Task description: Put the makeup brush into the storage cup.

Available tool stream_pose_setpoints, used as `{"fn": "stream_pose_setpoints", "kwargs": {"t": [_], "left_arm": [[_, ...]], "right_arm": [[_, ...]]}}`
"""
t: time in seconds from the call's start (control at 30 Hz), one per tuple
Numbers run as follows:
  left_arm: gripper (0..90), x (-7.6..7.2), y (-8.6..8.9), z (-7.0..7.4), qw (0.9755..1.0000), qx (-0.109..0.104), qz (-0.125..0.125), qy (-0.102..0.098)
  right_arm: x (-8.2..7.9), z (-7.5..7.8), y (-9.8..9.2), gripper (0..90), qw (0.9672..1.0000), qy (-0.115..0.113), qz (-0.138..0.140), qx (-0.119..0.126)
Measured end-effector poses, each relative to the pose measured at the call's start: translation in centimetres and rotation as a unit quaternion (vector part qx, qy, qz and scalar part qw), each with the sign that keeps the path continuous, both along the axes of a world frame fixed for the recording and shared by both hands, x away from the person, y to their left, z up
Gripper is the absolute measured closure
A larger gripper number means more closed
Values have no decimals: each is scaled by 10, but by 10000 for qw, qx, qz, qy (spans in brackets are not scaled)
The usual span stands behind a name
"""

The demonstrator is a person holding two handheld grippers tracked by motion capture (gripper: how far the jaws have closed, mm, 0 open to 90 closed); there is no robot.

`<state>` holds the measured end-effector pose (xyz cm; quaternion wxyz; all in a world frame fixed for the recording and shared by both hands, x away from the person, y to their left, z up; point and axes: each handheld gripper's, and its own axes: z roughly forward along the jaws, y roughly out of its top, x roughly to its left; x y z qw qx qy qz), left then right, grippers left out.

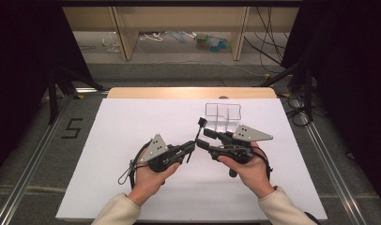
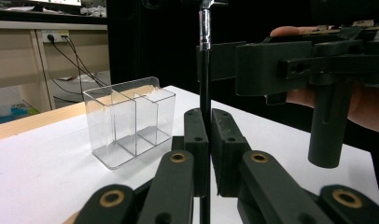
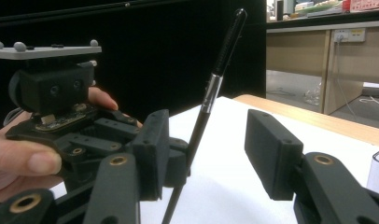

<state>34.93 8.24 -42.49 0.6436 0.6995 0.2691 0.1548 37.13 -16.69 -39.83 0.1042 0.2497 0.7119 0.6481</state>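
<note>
Black and slim, the brush [image 2: 205, 70] stands near upright at mid-table, pinched low on its handle by the left gripper [image 2: 205, 140]. The right gripper [image 3: 215, 154] has its jaws spread either side of the stem, not yet pressing (its metal ferrule glints higher up). It looks light, stiff and slippery; best gripped on the plain handle. The clear organizer [image 1: 222, 117] sits just beyond.

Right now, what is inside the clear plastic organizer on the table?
Nothing: the clear organizer has visibly bare compartments. The thin black tool that might go in is clamped in the left gripper, beside the box. The box's far right end is partly hidden in the high view.
</note>
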Motion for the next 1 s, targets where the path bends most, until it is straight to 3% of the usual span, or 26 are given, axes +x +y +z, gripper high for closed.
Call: {"fn": "stream_pose_setpoints", "kwargs": {"t": [0.33,1.0], "left_arm": [[854,1,-4,-2,10000,12,-31,-1],[853,1,-9,-3,10000,-12,14,-12]], "right_arm": [[4,1,5,580,10000,-14,-58,48],[6,0,7,790,10000,-60,-48,3]]}}
